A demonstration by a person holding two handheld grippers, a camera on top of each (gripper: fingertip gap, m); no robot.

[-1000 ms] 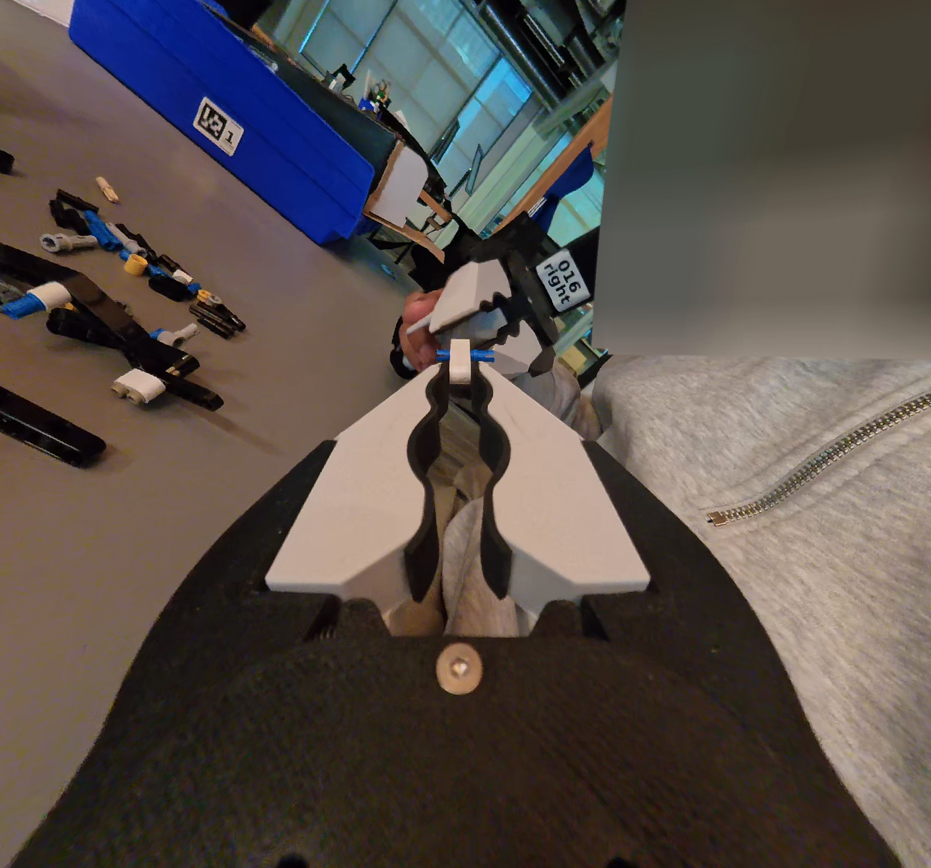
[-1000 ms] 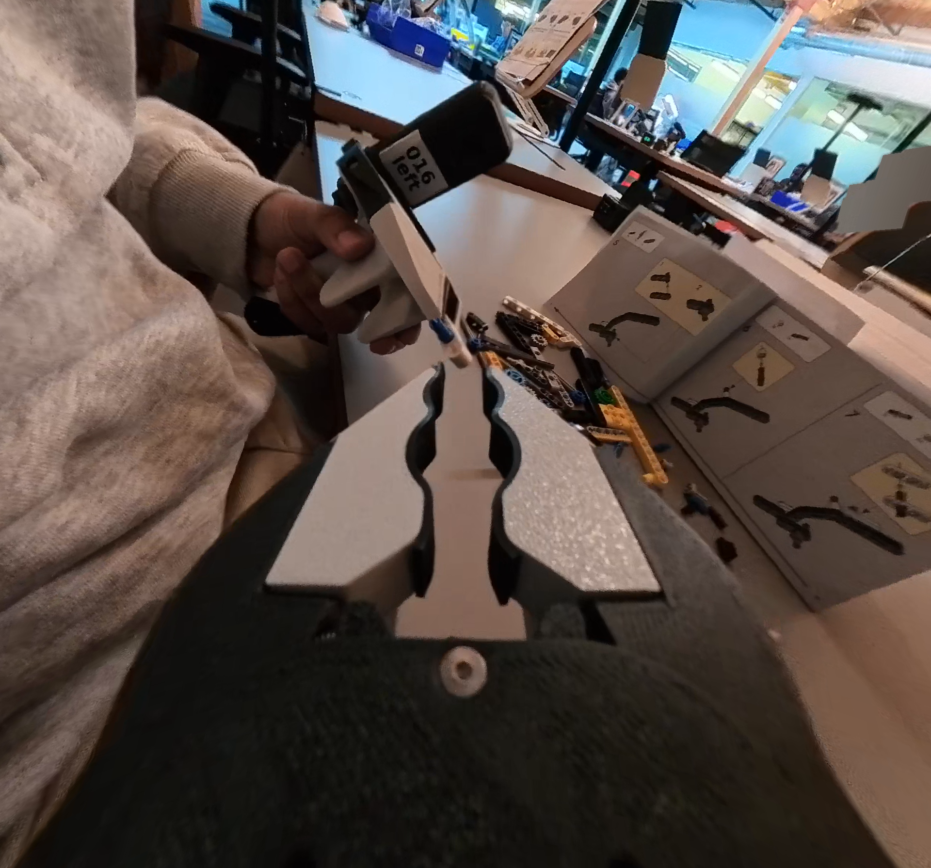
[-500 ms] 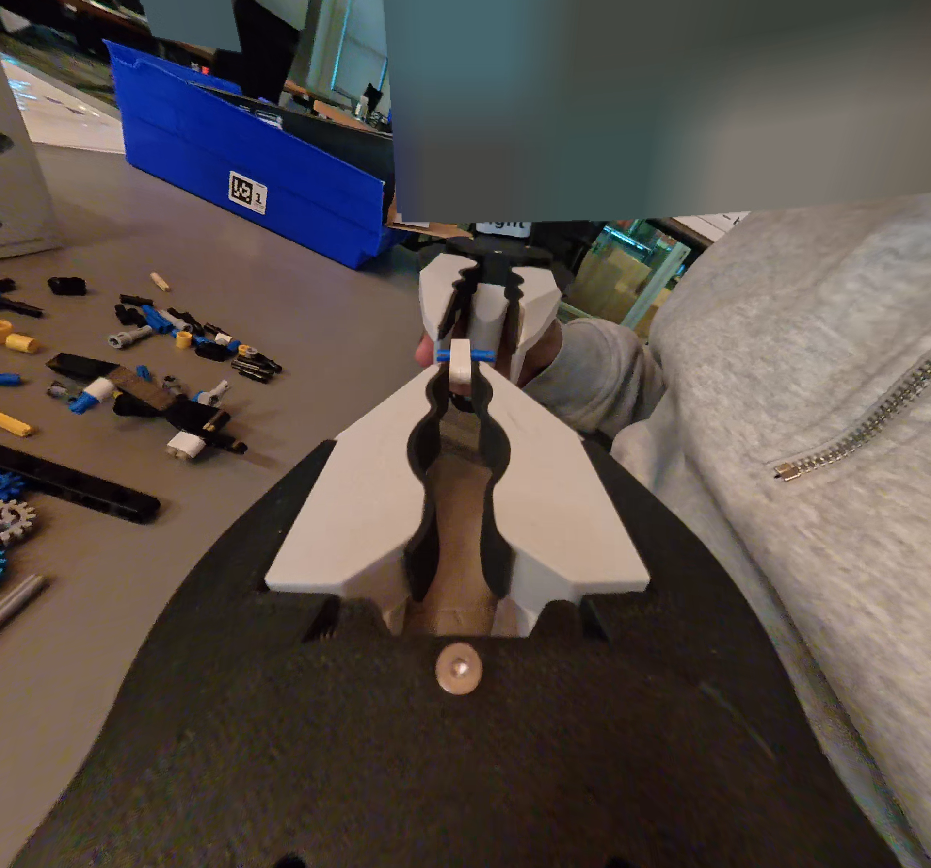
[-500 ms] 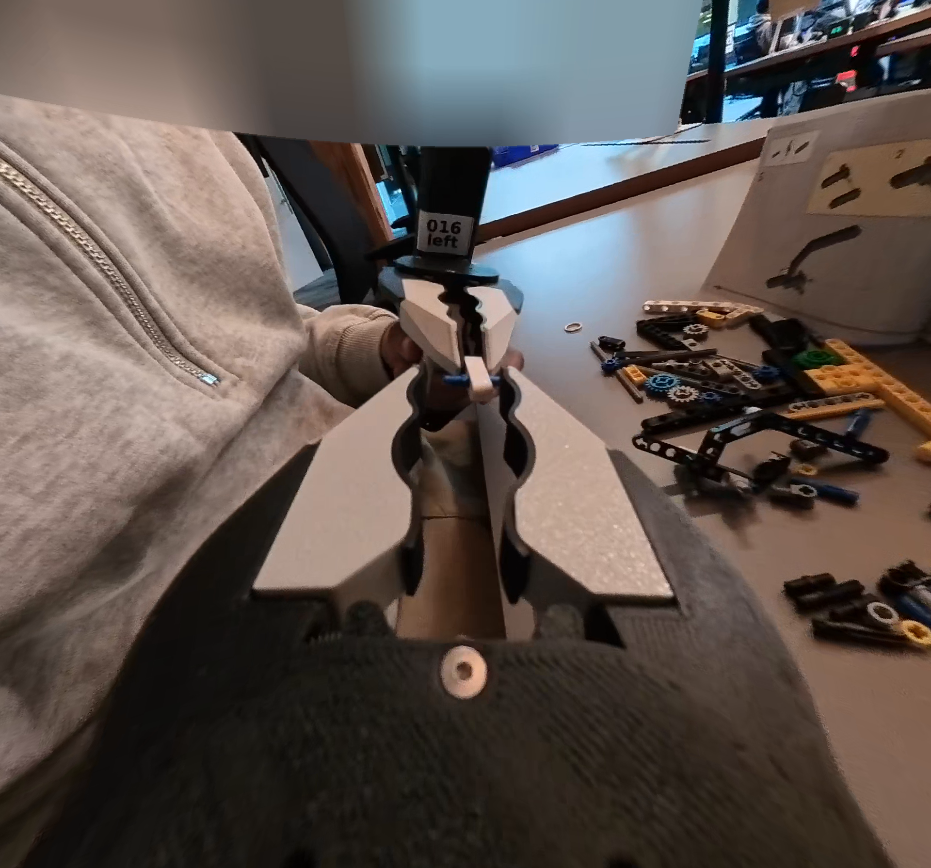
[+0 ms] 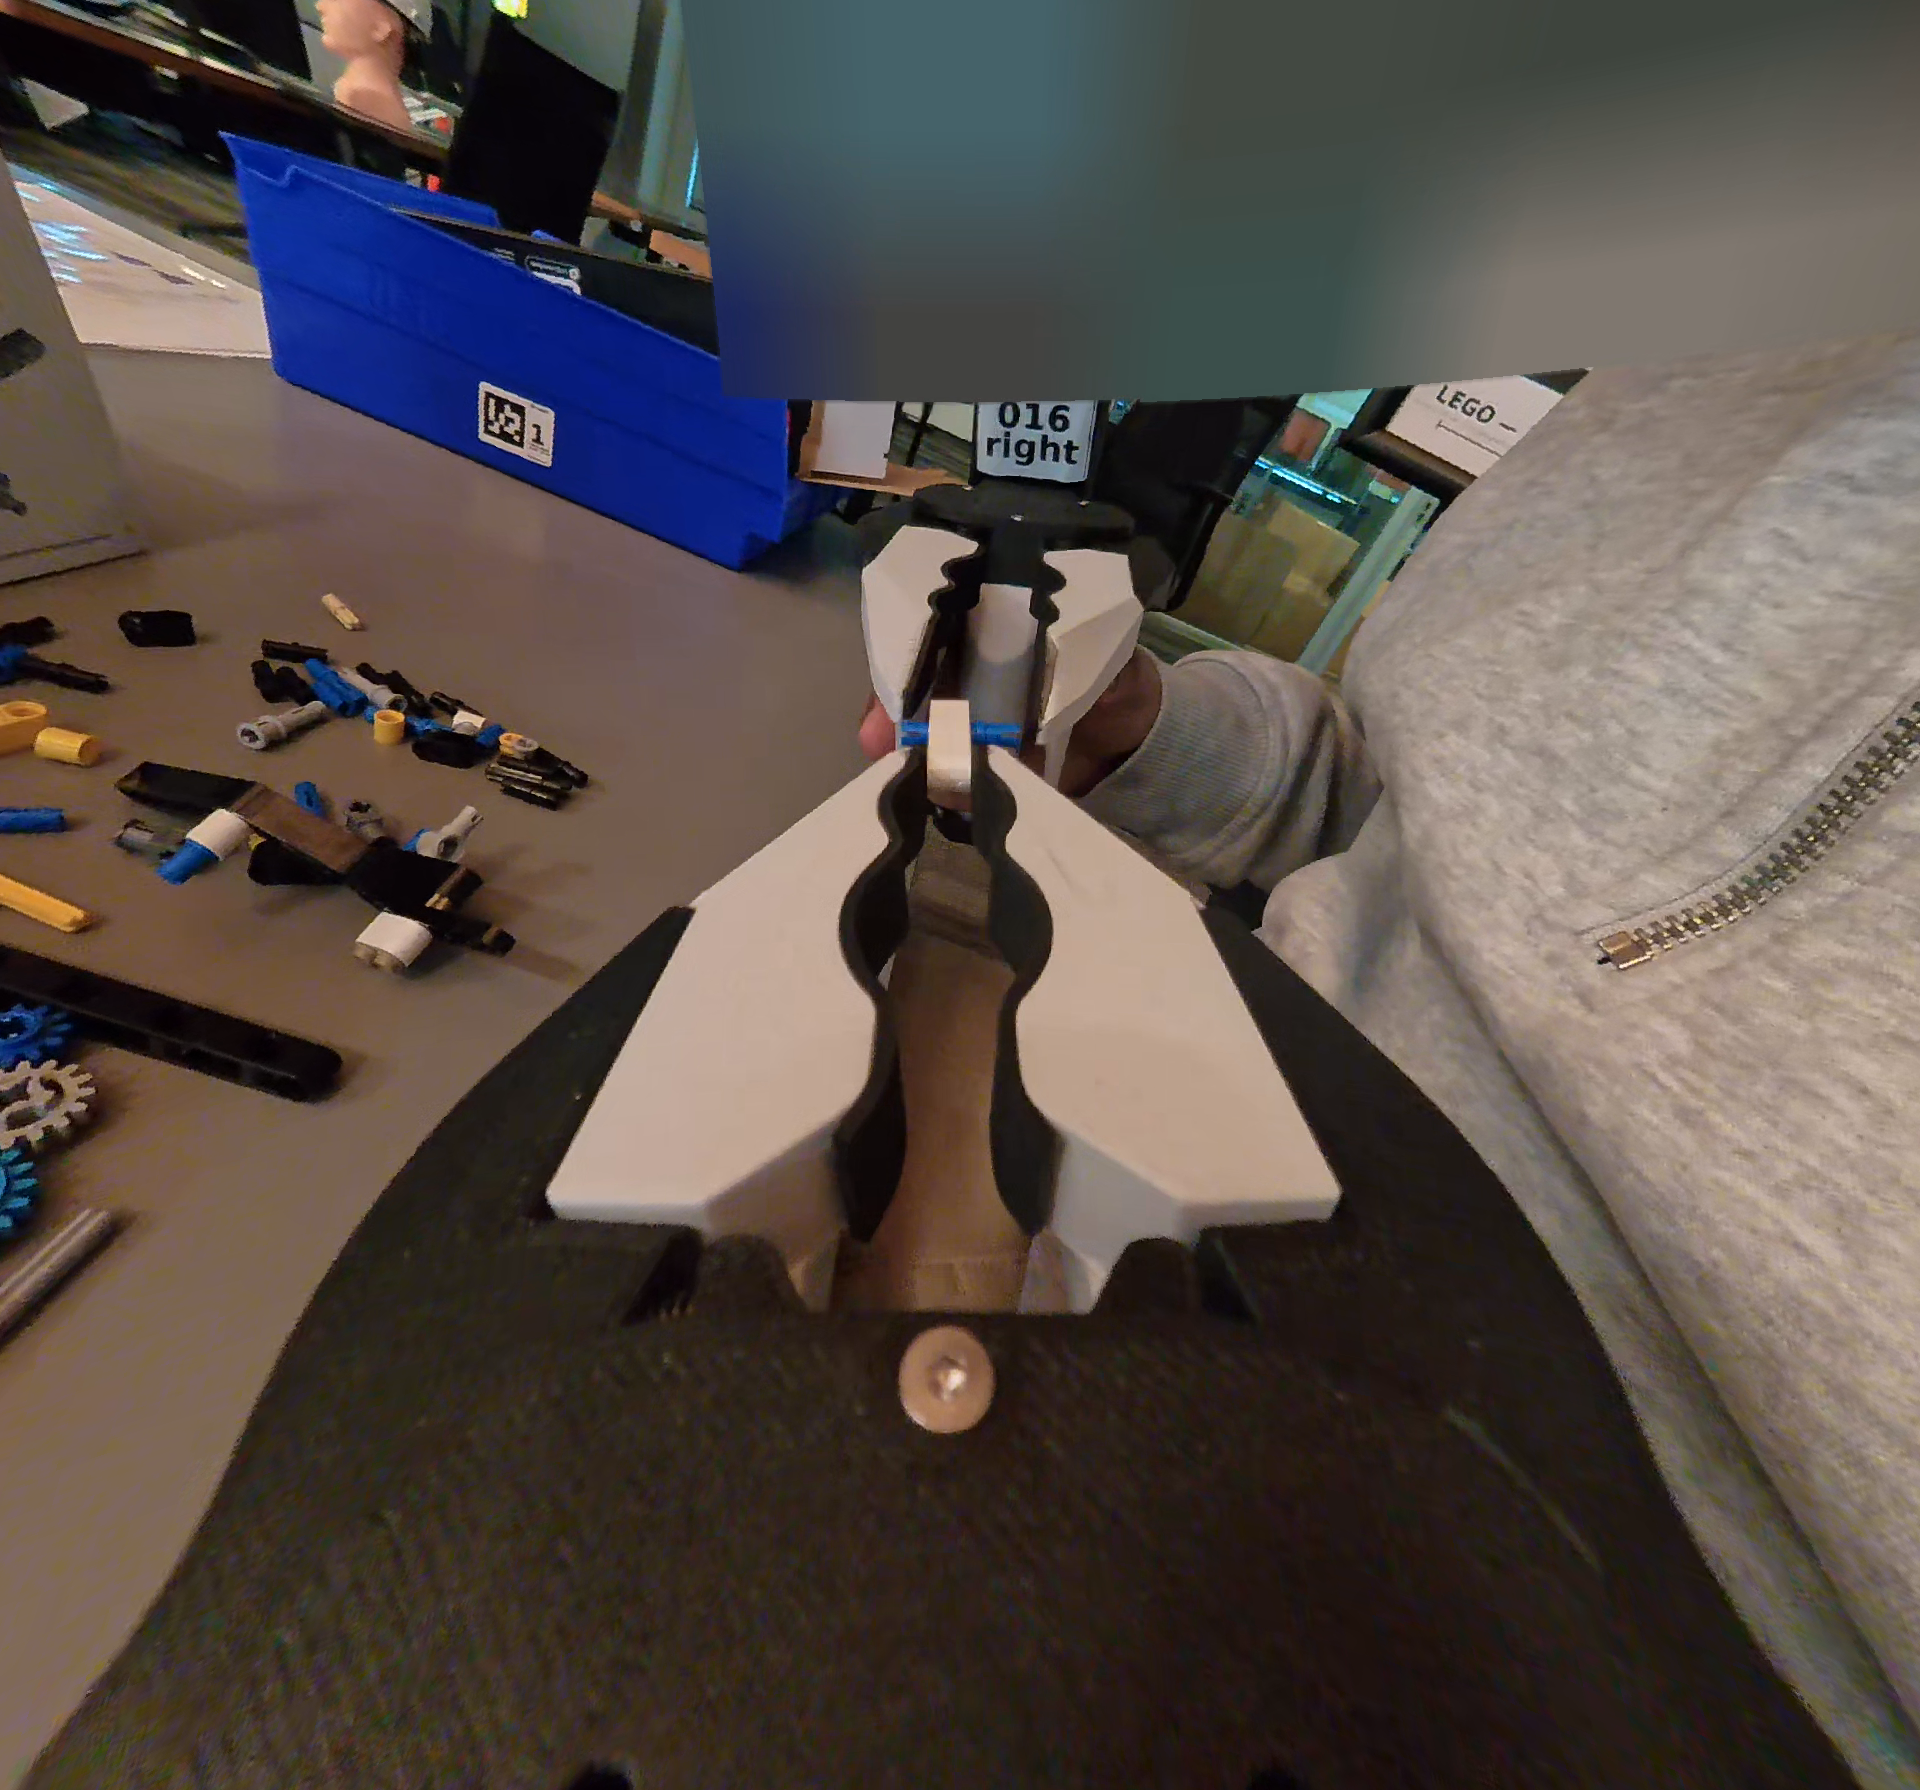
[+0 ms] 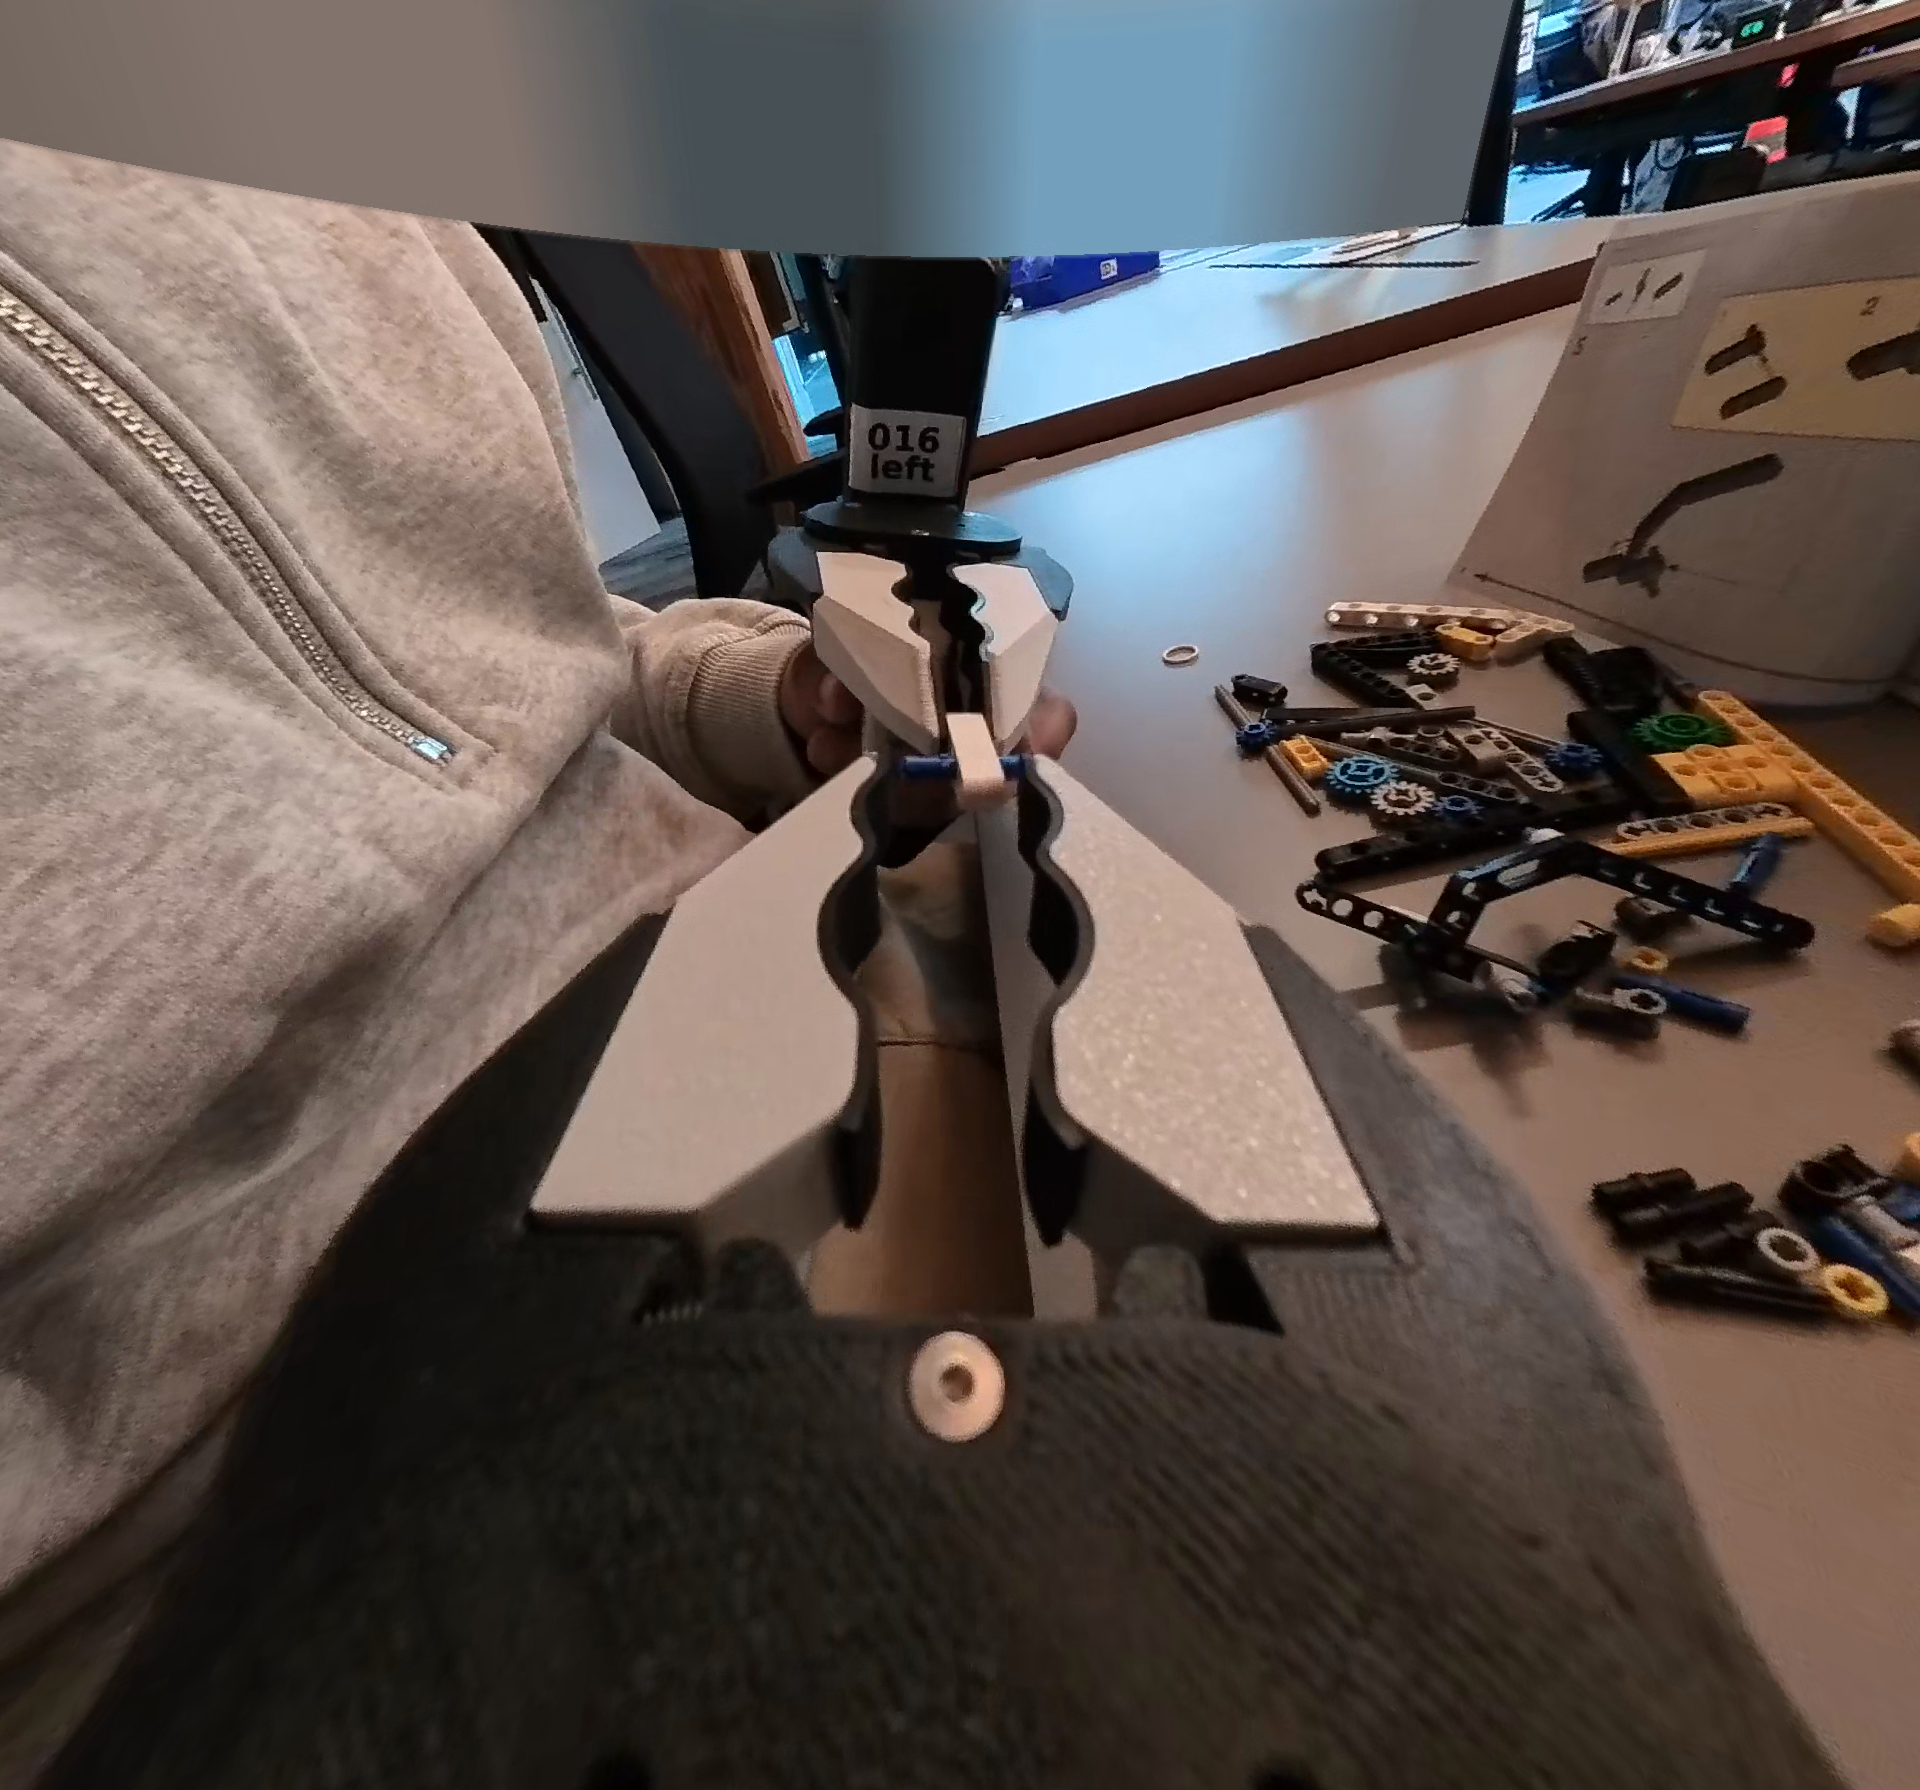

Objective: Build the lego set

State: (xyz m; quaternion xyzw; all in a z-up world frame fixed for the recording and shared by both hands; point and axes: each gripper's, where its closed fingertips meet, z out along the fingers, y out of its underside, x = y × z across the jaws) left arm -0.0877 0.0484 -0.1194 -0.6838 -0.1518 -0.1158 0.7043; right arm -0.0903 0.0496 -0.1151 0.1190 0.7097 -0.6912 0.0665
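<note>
Operator: Both grippers now face each other tip to tip; a second ago the right gripper (image 6: 961, 772) pointed out over the table (image 6: 1299, 514) and stood off to one side.

Inspector: State of the left gripper (image 5: 951, 764)?

Operator: Its jaws are narrow, clamped on a small white piece (image 5: 950, 753). A blue pin (image 5: 997, 730) runs crosswise through that piece, one end sticking out on each side.

Inspector: And the right one?

Operator: Its jaws stand slightly apart, one tip at each end of the pin. Whether they press on the pin ends, I cannot tell.

Inspector: Where is the piece?

Operator: Held in the air in front of the grey hoodie (image 6: 260, 701), off the near edge of the table. Loose parts (image 6: 1558, 805) lie spread on the tabletop, with the open instruction booklet (image 6: 1714, 514) behind them. A blue bin (image 5: 499, 358) stands toward the table's far edge.
</note>
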